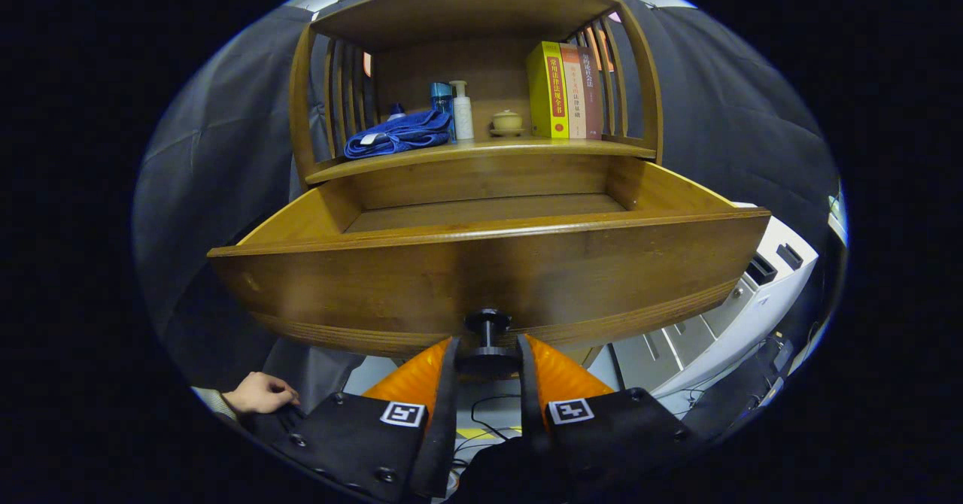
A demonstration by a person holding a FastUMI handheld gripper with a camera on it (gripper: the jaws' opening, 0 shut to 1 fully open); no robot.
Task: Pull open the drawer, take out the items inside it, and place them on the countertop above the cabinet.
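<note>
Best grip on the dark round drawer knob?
Pinch the dark round knob across its narrow stem, behind the wider cap, approaching straight on at the wooden drawer front. The cap stops slipping when pulled. The gripper already flanks it there.

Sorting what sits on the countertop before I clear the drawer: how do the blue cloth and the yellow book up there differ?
The blue cloth lies crumpled and flat on the countertop; the yellow book stands upright. The cloth is soft and irregular, the book rigid and rectangular. The cloth sits toward one end beside two bottles, the book toward the other against more books. Both rest on the countertop, beyond the gripper, shut on the drawer knob.
</note>
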